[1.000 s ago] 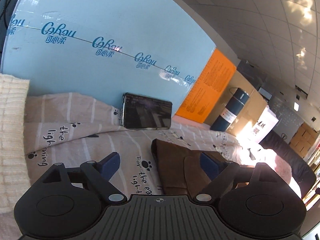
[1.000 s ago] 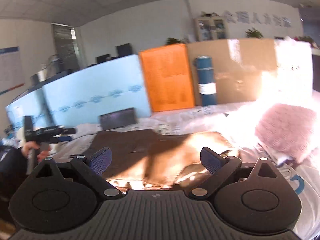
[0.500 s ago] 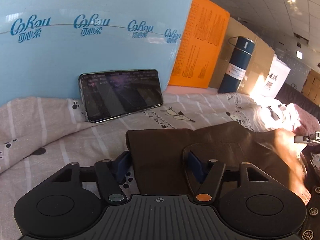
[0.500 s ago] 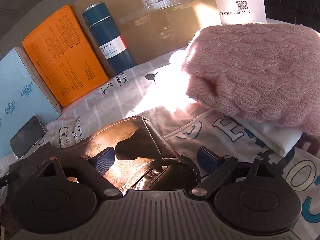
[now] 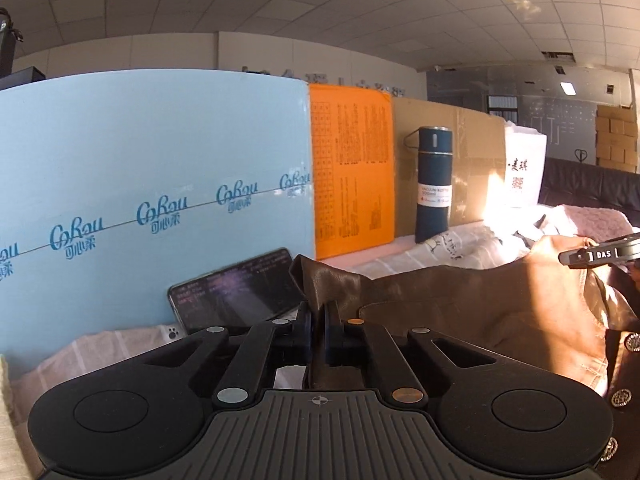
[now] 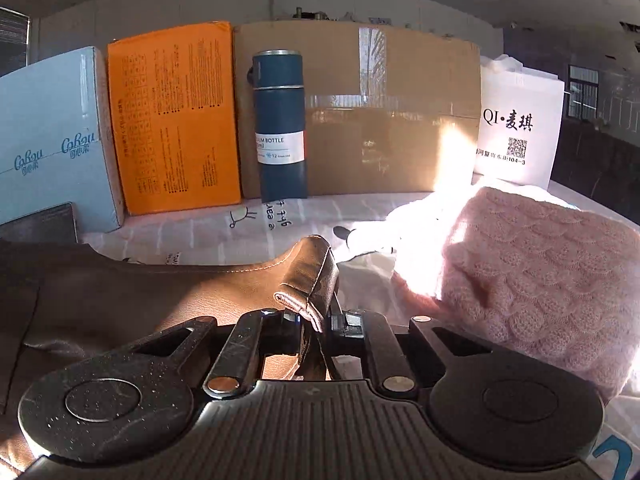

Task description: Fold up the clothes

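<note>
with both corners pinched tight, left gripper (image 5: 316, 330) and right gripper (image 6: 316, 326) hold the brown jacket (image 5: 460, 312); it looks heavy, slick leather, best gripped at seams.

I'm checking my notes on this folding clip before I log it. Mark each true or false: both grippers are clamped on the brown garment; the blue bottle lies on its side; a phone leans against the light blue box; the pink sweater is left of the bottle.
1. Both the left gripper and the right gripper are shut on the brown leather garment. True.
2. The blue bottle lies on its side. False: it stands upright.
3. A phone leans against the light blue box. True.
4. The pink sweater is left of the bottle. False: it is to the right.
</note>
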A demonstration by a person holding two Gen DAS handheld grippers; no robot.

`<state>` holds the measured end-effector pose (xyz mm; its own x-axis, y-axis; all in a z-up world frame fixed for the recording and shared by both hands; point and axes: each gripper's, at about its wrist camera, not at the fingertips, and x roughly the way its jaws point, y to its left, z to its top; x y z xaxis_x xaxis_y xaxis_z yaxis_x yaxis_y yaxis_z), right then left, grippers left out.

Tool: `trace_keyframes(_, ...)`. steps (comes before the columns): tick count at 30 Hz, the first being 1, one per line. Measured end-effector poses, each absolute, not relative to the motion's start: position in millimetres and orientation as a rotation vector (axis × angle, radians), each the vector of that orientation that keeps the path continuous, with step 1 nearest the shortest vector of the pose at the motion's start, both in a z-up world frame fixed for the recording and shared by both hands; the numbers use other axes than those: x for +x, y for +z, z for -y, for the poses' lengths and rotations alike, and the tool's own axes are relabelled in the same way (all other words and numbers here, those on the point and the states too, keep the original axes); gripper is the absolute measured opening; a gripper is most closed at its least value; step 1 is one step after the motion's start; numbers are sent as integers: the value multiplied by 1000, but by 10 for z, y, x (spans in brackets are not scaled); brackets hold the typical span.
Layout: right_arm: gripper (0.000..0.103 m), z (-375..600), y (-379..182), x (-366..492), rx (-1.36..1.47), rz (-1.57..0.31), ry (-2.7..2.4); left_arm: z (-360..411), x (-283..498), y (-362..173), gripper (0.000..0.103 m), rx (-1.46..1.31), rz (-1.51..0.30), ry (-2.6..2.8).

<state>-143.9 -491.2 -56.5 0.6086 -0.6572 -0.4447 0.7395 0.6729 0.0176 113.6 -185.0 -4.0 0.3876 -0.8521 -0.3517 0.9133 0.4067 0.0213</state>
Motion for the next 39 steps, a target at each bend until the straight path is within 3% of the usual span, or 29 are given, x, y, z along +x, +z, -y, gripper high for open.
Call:
trace_keyframes(4, 13, 5060, -609, -1248, 213, -504, -798, 2070, 1368, -190, 5, 240, -430, -1063)
trace_keyframes(5, 16, 5094, -659, -1210, 222, -540, -787, 2106, 1405, -268, 10, 257, -464, -1044)
trace_keyframes(9, 66, 5128, -773, -1261, 219, -562, -850, 2012, 1523, -408, 30, 237, -555, -997)
trace_keyframes(10, 70, 5140, -776, -1296, 224, -551, -865, 1968, 1552, -410, 34, 219, -576, -992)
trace_keyframes(12, 74, 5183, -781, -1344, 227, -569, -903, 1821, 1486, -388, 56, 205, -583, -1019)
trace_keyframes(13, 78, 5195, -778, -1366, 225, -571, -909, 1736, 1428, -372, 62, 202, -579, -1041)
trace_keyframes(14, 79, 5207, -775, -1389, 224, -574, -915, 1651, 1370, -356, 69, 199, -576, -1062)
trace_keyframes(19, 82, 5108, -595, -1554, 239, -498, -898, 1227, 1080, -275, 81, 186, -557, -1169)
trace_keyframes(21, 84, 4947, -468, -1617, 205, -456, -898, 1057, 964, -243, 92, 180, -549, -1211)
trace_keyframes(27, 97, 4209, -294, -1806, 62, -398, -728, 694, 612, -221, 98, 219, -521, -1319)
trace_keyframes(39, 98, 3452, -826, -2013, 76, -553, -627, 774, 149, -440, 98, 440, -482, -1482)
